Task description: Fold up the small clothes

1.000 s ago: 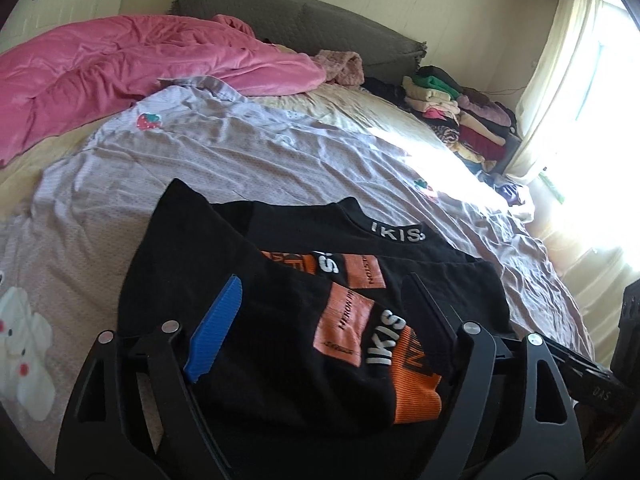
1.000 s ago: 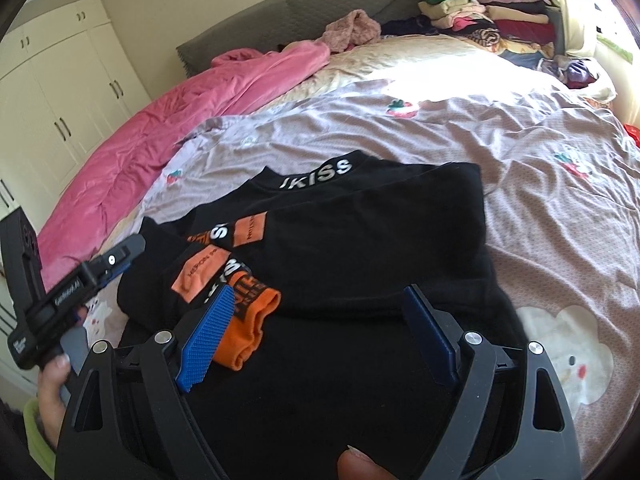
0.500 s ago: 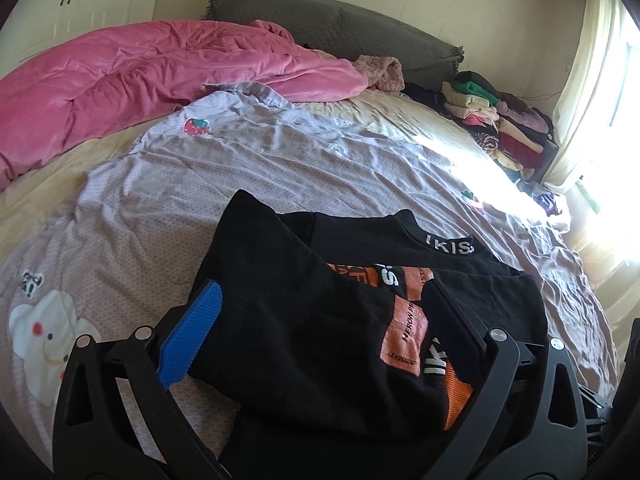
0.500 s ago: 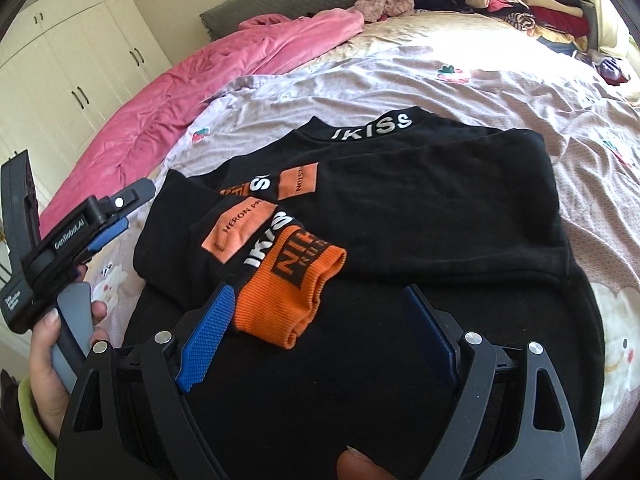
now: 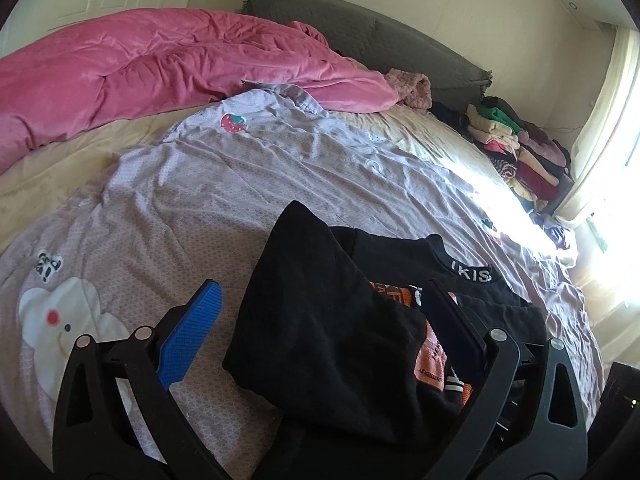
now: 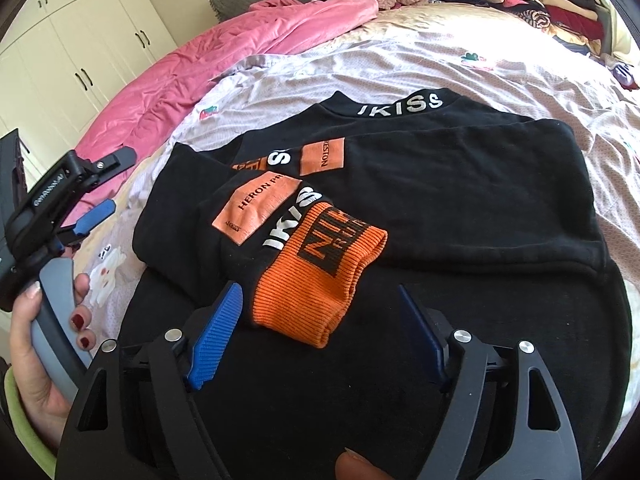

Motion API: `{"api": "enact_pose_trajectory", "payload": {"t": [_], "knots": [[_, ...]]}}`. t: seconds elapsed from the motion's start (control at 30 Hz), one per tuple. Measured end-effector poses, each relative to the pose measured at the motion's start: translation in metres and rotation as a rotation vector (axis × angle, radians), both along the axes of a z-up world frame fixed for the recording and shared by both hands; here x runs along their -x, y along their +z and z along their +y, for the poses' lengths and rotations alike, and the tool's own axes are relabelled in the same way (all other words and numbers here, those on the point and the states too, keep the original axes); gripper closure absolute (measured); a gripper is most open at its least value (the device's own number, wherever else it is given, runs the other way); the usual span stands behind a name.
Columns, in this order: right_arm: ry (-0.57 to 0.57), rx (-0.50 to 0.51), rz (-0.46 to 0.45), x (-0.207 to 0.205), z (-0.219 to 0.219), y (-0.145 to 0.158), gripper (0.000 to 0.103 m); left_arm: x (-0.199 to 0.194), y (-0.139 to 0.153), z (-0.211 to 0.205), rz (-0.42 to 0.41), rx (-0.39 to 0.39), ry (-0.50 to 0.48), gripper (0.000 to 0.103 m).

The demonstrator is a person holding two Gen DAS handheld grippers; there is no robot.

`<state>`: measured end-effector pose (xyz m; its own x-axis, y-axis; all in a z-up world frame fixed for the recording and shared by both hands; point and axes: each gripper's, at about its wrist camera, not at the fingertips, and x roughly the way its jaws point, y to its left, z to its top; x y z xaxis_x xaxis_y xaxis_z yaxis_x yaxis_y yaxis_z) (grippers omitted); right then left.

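A black sweatshirt [image 6: 460, 200] with an IKISS collar, orange patches and an orange ribbed cuff [image 6: 320, 276] lies on the bed, both sleeves folded in over its body. My right gripper [image 6: 320, 300] is open and empty, hovering just above the lower part of the shirt, with the cuff between its fingers. My left gripper [image 5: 320, 300] is open and empty over the shirt's folded left sleeve [image 5: 328, 320]. It also shows at the left of the right wrist view [image 6: 92, 208], off the shirt's left edge.
The shirt lies on a lilac sheet [image 5: 240, 184] with cartoon prints. A pink duvet [image 5: 140, 68] is bunched at the back left. A stack of folded clothes [image 5: 516, 152] sits at the far right by the curtain. White wardrobes [image 6: 72, 52] stand beyond the bed.
Both grippers have drawn nearer to the shirt. The left one has shifted left, so its left finger is now over the sheet. The right one has closed in on the orange cuff.
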<state>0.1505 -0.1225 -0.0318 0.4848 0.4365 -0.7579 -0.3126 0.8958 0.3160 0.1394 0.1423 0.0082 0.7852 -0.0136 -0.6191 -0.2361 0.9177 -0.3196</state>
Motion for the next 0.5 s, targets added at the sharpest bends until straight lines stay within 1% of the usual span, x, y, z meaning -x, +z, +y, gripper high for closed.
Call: {"api": "enact_pose_trajectory", "payload": {"t": [0.13, 0.23, 0.27, 0.3, 0.4, 0.43, 0.5], "knots": [[-0.001, -0.002, 0.01, -0.004, 0.004, -0.004, 0.029, 0.002, 0.001, 0.004, -0.007, 0.005, 0.013, 0.009], [-0.004, 0.002, 0.019, -0.009, 0.006, -0.009, 0.035, 0.003, 0.002, 0.008, -0.015, 0.022, 0.021, 0.009], [-0.005, 0.001, 0.023, -0.01, 0.007, -0.011, 0.039, 0.003, 0.002, 0.009, -0.015, 0.022, 0.025, 0.009], [-0.004, -0.003, 0.025, -0.012, 0.008, -0.012, 0.045, 0.003, 0.002, 0.01, -0.015, 0.022, 0.029, 0.009], [0.002, -0.005, 0.021, -0.016, 0.011, -0.014, 0.057, 0.003, 0.002, 0.012, -0.017, 0.028, 0.035, 0.009], [0.003, -0.008, 0.017, -0.017, 0.012, -0.014, 0.059, 0.004, 0.002, 0.013, -0.018, 0.029, 0.037, 0.009], [0.003, 0.001, 0.007, -0.018, 0.015, -0.015, 0.072, 0.005, 0.003, 0.013, -0.023, 0.032, 0.04, 0.009]]}}
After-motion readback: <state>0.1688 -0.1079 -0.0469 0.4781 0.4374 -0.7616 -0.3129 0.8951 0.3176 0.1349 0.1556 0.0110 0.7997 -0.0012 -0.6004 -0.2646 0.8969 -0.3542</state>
